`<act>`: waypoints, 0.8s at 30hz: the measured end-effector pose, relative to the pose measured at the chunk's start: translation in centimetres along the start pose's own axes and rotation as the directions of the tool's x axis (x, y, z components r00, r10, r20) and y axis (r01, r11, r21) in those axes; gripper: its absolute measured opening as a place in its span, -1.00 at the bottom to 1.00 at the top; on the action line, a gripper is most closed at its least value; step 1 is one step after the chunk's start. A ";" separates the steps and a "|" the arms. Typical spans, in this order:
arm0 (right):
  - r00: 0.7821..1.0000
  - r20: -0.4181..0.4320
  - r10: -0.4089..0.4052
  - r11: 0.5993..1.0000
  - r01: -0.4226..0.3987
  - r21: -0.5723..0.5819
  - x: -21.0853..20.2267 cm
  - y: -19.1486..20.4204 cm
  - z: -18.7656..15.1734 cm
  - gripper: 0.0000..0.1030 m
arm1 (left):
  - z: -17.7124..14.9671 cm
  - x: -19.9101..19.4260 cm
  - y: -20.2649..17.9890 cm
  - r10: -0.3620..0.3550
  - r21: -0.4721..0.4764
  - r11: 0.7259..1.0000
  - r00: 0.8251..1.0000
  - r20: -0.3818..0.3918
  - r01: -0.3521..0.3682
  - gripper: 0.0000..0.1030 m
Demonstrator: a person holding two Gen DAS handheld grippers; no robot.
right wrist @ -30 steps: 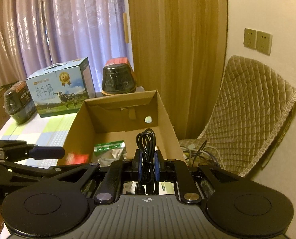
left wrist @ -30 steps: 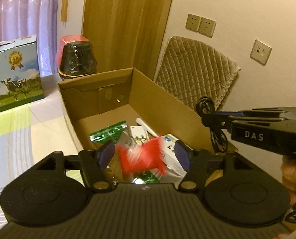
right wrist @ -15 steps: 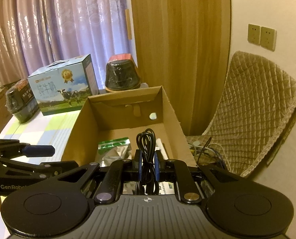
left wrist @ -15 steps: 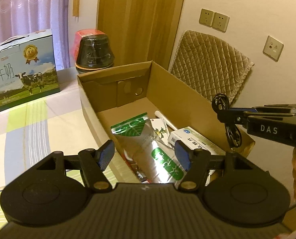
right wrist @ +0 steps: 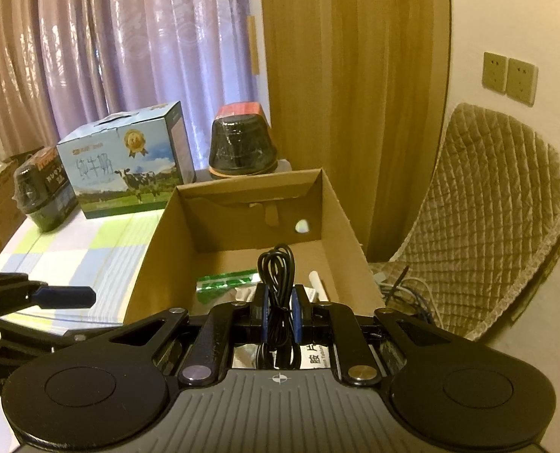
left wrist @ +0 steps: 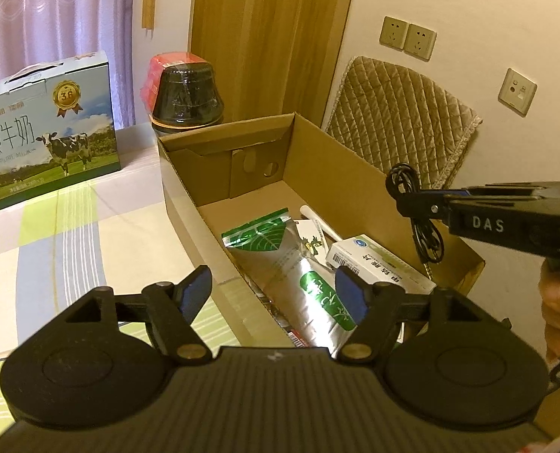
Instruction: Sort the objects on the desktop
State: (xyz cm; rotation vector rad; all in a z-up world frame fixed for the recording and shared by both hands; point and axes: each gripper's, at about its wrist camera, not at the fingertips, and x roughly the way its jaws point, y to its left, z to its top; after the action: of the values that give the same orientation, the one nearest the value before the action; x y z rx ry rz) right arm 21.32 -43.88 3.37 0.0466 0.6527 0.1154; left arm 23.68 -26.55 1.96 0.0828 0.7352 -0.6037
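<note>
The red item has left the left claw (left wrist: pixel 272 294), now released above the box (left wrist: pixel 355 158); the right claw (right wrist: pixel 279 319) still clenches the cable (right wrist: pixel 276 264), next to drop.

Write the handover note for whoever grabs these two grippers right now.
Left gripper: open, empty, hovering at the near left edge of the cardboard box.
Right gripper: shut on a coiled black cable, held above the box's right side.
In the box: silver-green foil pouch, white medicine box, a small card and a white stick-like item beside them.
Done: those items are boxed.
Left: probably lower and release the cable into the box. Whether the milk carton and black tubs behind need sorting cannot be told.
</note>
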 end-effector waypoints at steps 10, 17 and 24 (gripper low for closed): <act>0.999 0.038 -0.011 1.000 0.011 0.001 -0.1 0.1 0.0 -0.05 | 0.0 -0.1 0.1 0.003 0.006 1.000 1.000 -0.007 -0.003 0.40; 1.000 0.026 -0.005 1.000 0.004 0.027 -0.5 -0.4 -0.4 0.04 | -0.3 -0.3 0.1 0.006 0.013 1.000 1.000 -0.009 -0.006 0.46; 0.999 0.032 -0.005 0.999 0.004 0.044 -1.6 -0.5 -0.7 0.30 | -0.5 -1.1 0.6 0.042 0.006 0.999 0.999 0.009 -0.042 0.70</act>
State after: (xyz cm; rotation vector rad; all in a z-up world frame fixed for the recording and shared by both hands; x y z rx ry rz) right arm 19.66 -44.53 3.71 0.0889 0.6228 0.0956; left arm 23.02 -25.38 2.25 0.1008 0.7214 -0.5656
